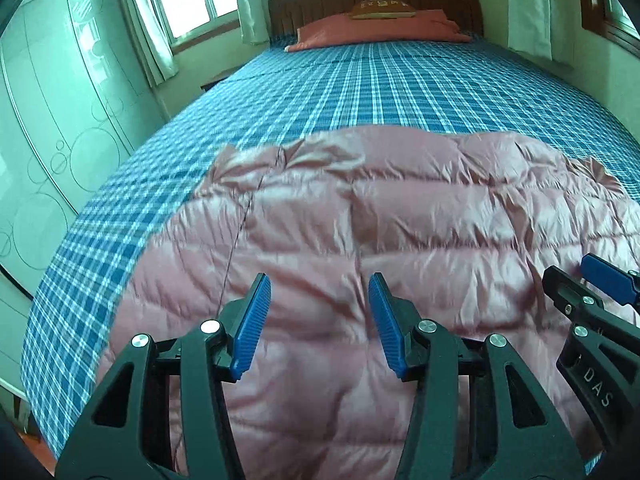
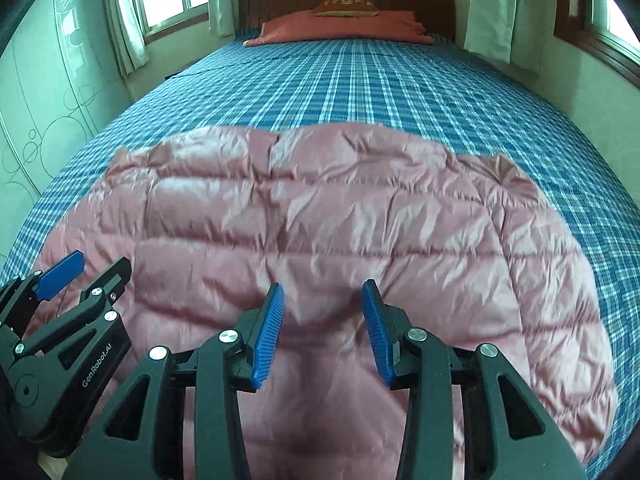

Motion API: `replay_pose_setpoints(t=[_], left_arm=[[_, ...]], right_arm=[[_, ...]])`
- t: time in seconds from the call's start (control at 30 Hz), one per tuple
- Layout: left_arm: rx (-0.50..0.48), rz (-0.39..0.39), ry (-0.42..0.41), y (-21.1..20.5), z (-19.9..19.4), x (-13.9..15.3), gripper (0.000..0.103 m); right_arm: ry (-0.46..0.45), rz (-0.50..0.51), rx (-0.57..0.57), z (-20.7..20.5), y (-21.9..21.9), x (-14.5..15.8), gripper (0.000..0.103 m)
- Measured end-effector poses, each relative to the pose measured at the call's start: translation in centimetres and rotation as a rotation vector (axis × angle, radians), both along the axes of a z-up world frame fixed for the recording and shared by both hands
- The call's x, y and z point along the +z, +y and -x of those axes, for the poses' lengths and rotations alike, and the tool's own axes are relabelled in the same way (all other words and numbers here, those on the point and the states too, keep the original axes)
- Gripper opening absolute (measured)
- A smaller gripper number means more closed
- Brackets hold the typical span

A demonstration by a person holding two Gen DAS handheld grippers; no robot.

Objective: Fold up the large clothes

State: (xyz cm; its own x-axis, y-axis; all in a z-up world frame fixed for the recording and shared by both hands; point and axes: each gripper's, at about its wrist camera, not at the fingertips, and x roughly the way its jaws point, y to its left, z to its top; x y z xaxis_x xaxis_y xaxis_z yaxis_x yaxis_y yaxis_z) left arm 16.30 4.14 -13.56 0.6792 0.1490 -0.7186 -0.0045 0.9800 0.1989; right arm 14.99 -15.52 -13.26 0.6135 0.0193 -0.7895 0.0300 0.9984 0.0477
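A pink quilted jacket (image 1: 400, 220) lies spread flat on the near end of the blue plaid bed (image 1: 360, 84). The left gripper (image 1: 319, 322) and right gripper (image 2: 323, 330) hover side by side over its near edge, jaws apart, pinching nothing.

The pink quilted jacket (image 1: 400, 216) runs off the bottom edge under both hand-held grippers (its near hem unseen); the cushion's (image 2: 346, 7) lettering is too small to read.

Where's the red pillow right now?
In both wrist views the red pillow lies at the bed's far end against the wooden headboard, well beyond the pink puffer jacket.
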Motion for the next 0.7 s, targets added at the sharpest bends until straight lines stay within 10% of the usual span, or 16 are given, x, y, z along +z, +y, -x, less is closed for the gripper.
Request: replay_pose_setpoints(t=[0.7], left_arm=[[0.087, -0.061, 0.041, 0.3, -4.7, -3.4, 0.049]], right_arm=[[0.014, 0.096, -0.012, -4.6, 0.8, -4.3, 0.044]])
